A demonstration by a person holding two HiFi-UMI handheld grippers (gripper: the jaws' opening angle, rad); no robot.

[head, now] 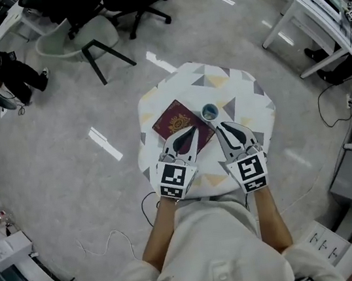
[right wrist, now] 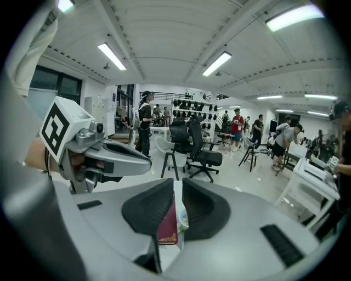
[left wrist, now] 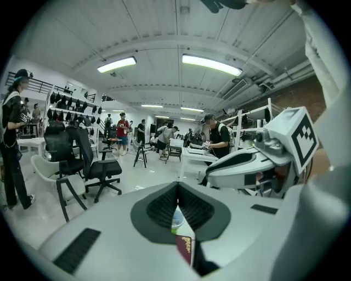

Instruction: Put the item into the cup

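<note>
A maroon passport-like booklet [head: 174, 122] lies flat on a small table with a patterned cloth [head: 234, 91]. A small cup [head: 210, 112] stands upright just right of it. My left gripper [head: 193, 129] hovers over the booklet's near corner, jaws shut and empty. My right gripper [head: 222, 124] sits just in front of the cup, also shut on nothing. Through the slit under the left gripper [left wrist: 177, 186] jaws I see the cup [left wrist: 176, 219] and the booklet [left wrist: 185, 247]. The right gripper [right wrist: 178, 184] view shows the booklet [right wrist: 169, 225] and the cup [right wrist: 182, 218] close ahead.
Office chairs [head: 90, 37] stand beyond the table on the grey floor. A white desk [head: 320, 8] is at the far right, a white box [head: 8, 249] at the near left, and cables [head: 112, 239] trail on the floor. People stand in the background.
</note>
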